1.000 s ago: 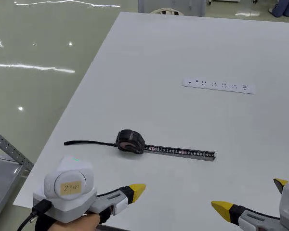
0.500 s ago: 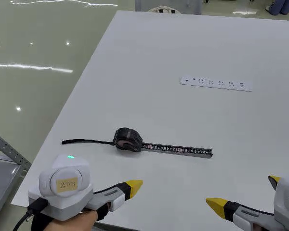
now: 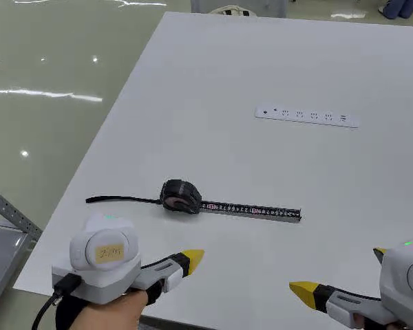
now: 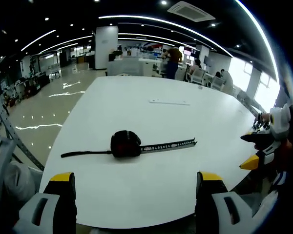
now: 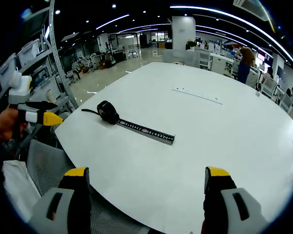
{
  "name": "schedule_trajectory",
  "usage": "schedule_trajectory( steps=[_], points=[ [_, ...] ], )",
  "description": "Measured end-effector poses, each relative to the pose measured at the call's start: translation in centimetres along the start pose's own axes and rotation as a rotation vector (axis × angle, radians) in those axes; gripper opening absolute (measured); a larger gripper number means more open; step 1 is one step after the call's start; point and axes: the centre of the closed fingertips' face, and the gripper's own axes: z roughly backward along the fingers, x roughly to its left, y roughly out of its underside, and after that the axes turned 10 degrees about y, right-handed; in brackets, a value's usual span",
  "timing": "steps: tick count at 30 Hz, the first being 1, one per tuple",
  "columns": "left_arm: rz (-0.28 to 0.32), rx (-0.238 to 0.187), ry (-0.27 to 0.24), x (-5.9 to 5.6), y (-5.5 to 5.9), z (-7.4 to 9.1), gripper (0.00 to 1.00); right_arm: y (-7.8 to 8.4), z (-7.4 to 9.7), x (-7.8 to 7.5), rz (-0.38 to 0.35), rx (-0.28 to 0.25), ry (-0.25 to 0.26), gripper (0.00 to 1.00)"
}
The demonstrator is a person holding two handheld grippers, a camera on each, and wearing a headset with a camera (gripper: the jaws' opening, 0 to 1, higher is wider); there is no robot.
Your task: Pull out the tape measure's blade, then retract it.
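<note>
Hardly anything has moved since the earlier pictures. The head view has drifted a little, but the tape measure (image 3: 181, 196) lies at the same spot on the white table (image 3: 261, 62), and both grippers hover near the table's near edge as before.

The tape measure's dark round case sits left of centre. Its blade (image 3: 251, 210) lies flat on the table, drawn out to the right of the case, and a thin black strap (image 3: 120, 200) trails to the left. A white power strip (image 3: 306, 115) lies farther back, well apart from it.

The left gripper (image 4: 136, 178) has its yellow-tipped jaws spread wide and holds nothing. The right gripper (image 5: 147, 171) is likewise spread and empty. Both are well short of the tape measure.

The pulling-out step looks done, since the blade is already extended. Retracting it appears to be what is left.
</note>
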Motion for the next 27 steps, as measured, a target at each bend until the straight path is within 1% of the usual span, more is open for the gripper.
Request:
schedule_trajectory(
  steps=[2,3,9,14,20,27],
  points=[
    [0.001,0.005,-0.004,0.0,0.0,-0.3,1.0,0.0,-0.2,0.0,0.007,0.002,-0.003,1.0],
    [0.003,0.005,-0.009,0.1,-0.2,-0.7,1.0,0.1,-0.6,-0.1,0.009,0.006,-0.006,1.0],
    [0.007,0.005,-0.017,0.0,-0.3,-1.4,0.99,0.4,-1.0,-0.1,0.009,0.015,-0.012,1.0],
    [0.013,0.011,-0.016,0.0,-0.1,-2.1,0.99,0.9,-1.3,-0.1,0.016,0.031,-0.02,1.0],
    [0.028,0.017,-0.014,0.1,0.4,-2.8,0.98,0.9,-1.8,-0.1,0.033,0.039,-0.025,1.0],
    [0.029,0.021,-0.019,0.2,0.5,-3.0,0.98,0.9,-1.9,-0.1,0.036,0.042,-0.03,0.99]
  ],
)
